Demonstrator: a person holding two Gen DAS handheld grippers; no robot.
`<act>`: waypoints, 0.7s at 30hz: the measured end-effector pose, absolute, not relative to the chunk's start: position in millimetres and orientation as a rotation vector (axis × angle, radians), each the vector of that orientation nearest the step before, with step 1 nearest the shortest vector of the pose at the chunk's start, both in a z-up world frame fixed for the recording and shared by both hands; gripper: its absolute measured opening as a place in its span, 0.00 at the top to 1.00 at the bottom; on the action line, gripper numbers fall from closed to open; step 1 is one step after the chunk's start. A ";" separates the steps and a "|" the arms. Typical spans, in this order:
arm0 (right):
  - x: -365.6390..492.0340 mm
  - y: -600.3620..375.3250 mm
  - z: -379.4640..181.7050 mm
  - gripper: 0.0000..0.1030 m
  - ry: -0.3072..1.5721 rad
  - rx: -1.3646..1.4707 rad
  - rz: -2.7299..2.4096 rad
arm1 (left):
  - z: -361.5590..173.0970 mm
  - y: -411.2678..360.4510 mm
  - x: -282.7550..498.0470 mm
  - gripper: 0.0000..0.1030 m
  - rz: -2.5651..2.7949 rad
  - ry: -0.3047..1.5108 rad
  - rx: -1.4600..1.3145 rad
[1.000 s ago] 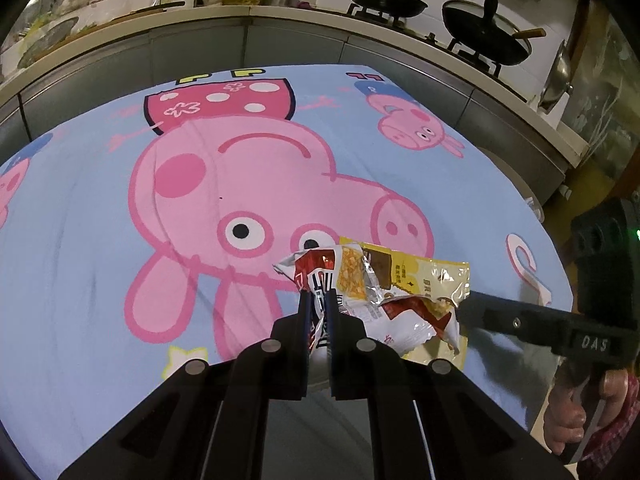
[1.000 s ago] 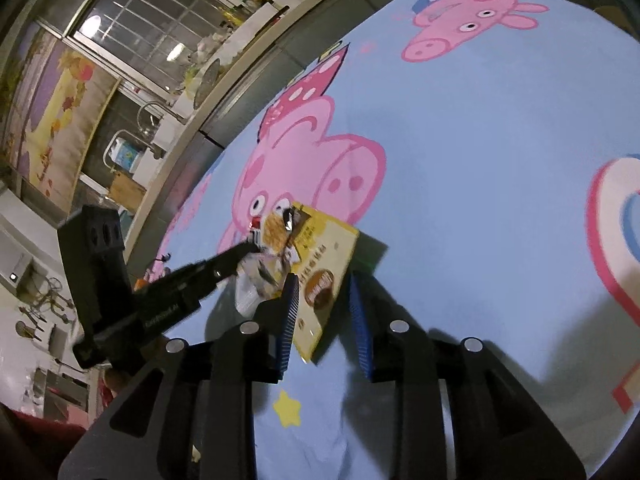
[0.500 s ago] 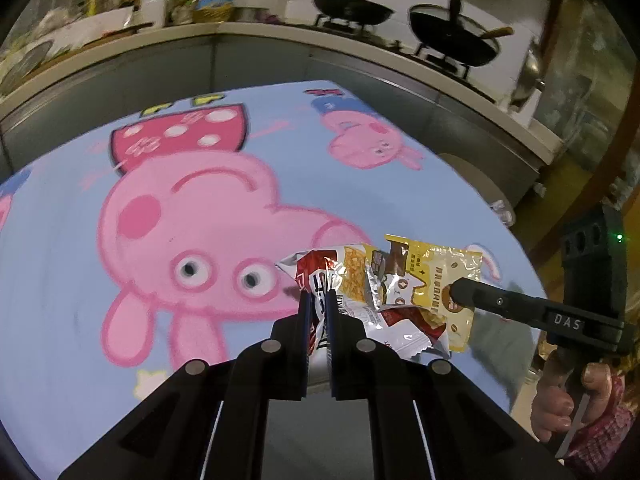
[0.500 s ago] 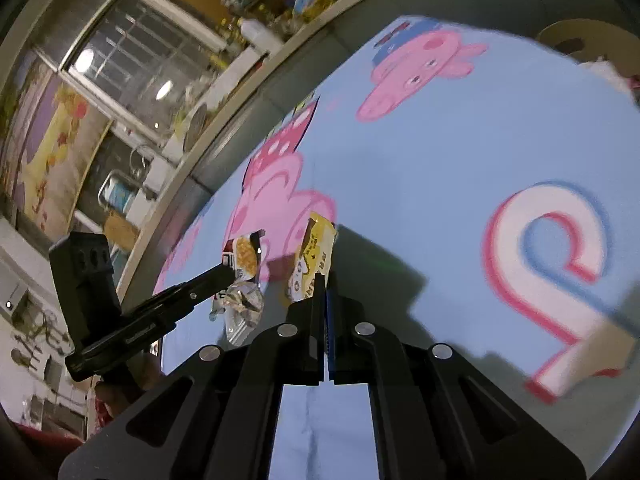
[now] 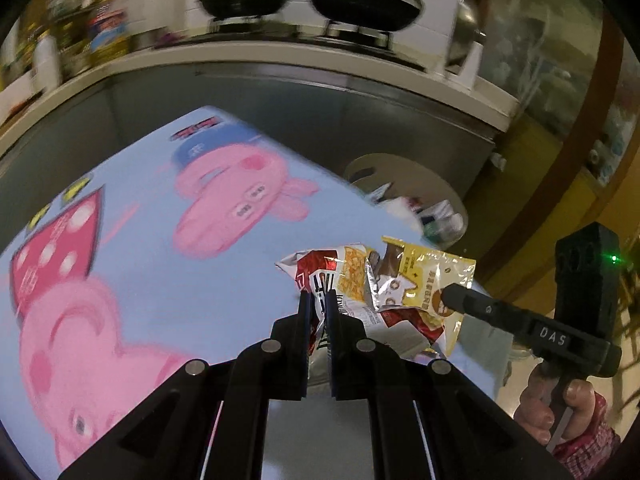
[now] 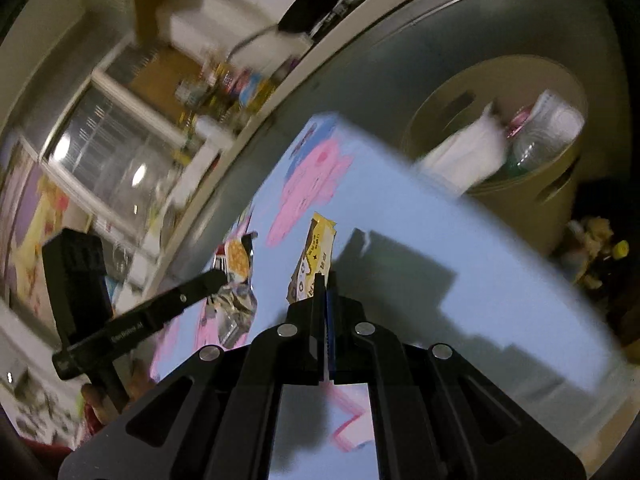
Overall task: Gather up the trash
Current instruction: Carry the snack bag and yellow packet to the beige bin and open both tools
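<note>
My left gripper [image 5: 318, 300] is shut on a crumpled red, white and silver snack wrapper [image 5: 348, 280], held above the blue cartoon-pig tablecloth [image 5: 168, 280]. My right gripper [image 6: 325, 280] is shut on the lower edge of a yellow snack wrapper [image 6: 316, 248], which stands up from its closed jaws. In the left wrist view the right gripper [image 5: 450, 294] comes in from the right, pinching the yellow wrapper [image 5: 424, 276] right beside the red one. In the right wrist view the left gripper [image 6: 218, 278] reaches in from the left with its wrapper [image 6: 236, 288].
A round beige trash bin [image 6: 532, 196], with white and clear rubbish inside, stands on the floor past the table's far edge; it also shows as bin [image 5: 400, 172]. Behind it runs a grey counter [image 5: 320, 92] with two black pans and bottles. A hand [image 5: 560, 412] grips the right handle.
The right gripper went from open around the yellow wrapper to shut on it. Both grippers then lifted their wrappers off the cloth and swung toward the table edge near the bin.
</note>
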State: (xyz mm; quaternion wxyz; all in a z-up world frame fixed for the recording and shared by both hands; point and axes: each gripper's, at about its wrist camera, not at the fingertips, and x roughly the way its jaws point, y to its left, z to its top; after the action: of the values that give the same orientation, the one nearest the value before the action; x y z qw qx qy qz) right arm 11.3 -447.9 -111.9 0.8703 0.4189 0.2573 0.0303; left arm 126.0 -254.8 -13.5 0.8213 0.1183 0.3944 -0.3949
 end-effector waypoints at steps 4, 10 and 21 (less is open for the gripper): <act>9.9 -503.2 -106.7 0.99 0.473 0.914 -0.032 | -4.4 -318.1 141.5 0.93 -0.901 0.822 0.283; 25.7 -575.2 -105.6 0.99 0.420 0.927 -0.150 | -9.1 -410.4 162.4 0.93 -0.952 0.803 0.349; 92.3 -619.5 -130.1 0.79 0.558 0.822 -0.281 | -62.4 -492.0 204.0 0.45 -0.890 0.840 0.448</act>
State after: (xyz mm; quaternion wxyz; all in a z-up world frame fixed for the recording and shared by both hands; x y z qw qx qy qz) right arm 92.3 -619.5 -130.1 0.8697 0.3928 0.2668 -0.1344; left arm 204.0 -492.0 -62.4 0.7952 0.2083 0.3907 -0.4142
